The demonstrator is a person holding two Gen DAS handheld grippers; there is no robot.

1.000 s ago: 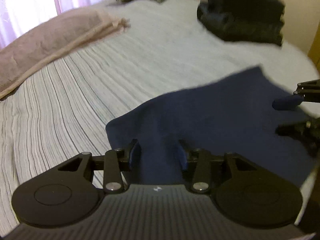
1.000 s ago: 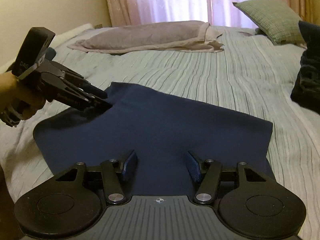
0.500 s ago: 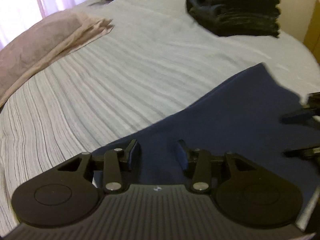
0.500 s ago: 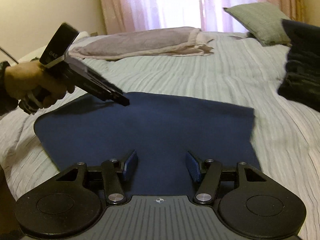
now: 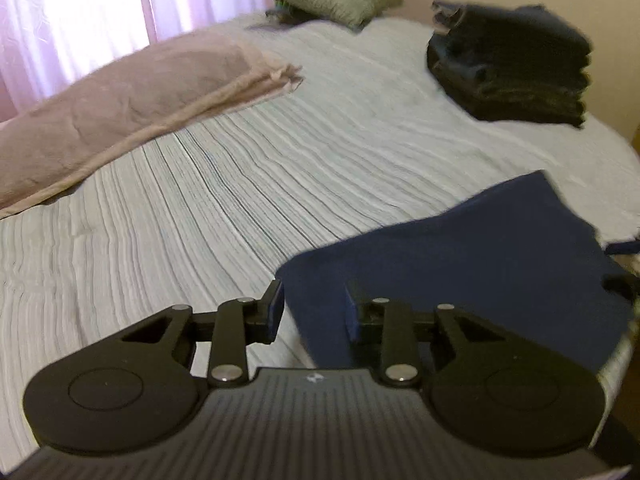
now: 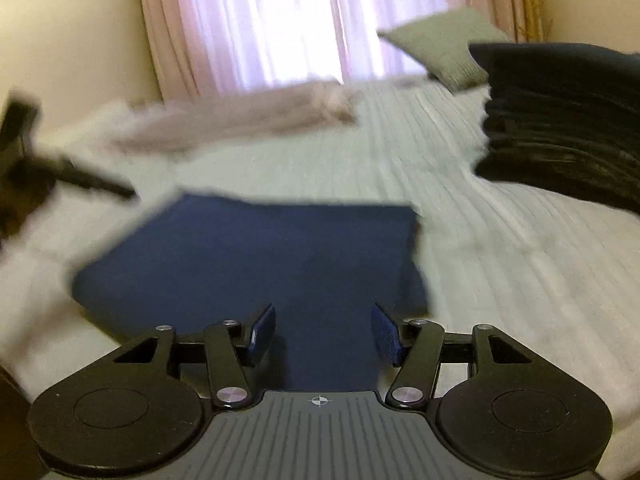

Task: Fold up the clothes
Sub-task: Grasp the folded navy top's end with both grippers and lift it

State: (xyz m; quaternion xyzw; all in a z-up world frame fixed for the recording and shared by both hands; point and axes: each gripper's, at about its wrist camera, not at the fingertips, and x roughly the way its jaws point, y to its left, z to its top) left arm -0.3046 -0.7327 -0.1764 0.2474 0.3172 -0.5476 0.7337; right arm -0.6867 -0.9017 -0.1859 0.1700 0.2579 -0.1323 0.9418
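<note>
A navy cloth [image 6: 256,264] lies flat on the striped bedspread [image 5: 304,184], folded to a neat rectangle, as both tools hang above it with nothing in their grasp. The right gripper [image 6: 323,334], its jaws spread wide, looks down over the near edge of the cloth; the left gripper [image 5: 314,312], likewise released, sits at the cloth's left corner. Toward the far right of the bed stands a stack of dark folded clothes [image 5: 512,64], judged to be items already done. This piece looks near finished: a further fold or a move to the stack may be all that remains
</note>
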